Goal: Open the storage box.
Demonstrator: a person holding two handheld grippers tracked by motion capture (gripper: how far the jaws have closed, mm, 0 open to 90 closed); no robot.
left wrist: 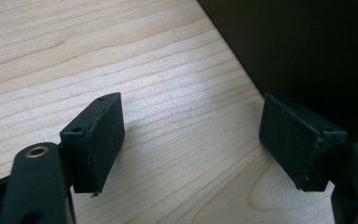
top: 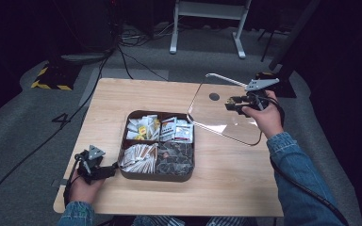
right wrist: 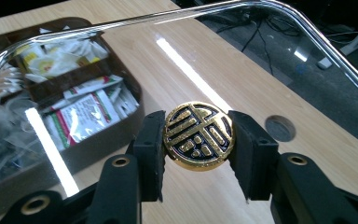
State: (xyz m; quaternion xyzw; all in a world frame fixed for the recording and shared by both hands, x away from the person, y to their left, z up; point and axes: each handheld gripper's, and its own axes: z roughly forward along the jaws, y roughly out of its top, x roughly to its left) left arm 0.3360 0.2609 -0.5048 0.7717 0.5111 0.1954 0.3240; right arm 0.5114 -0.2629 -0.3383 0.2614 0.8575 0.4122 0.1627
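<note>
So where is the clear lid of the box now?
In the high view the clear lid is right of the brown box, tilted above the table. The right tool holds it by its gold knob.

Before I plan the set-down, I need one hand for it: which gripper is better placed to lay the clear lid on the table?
Right. The right gripper already clamps the lid's gold knob, lid lifted beside the tray. The left gripper is open, empty beside the tray.
</note>
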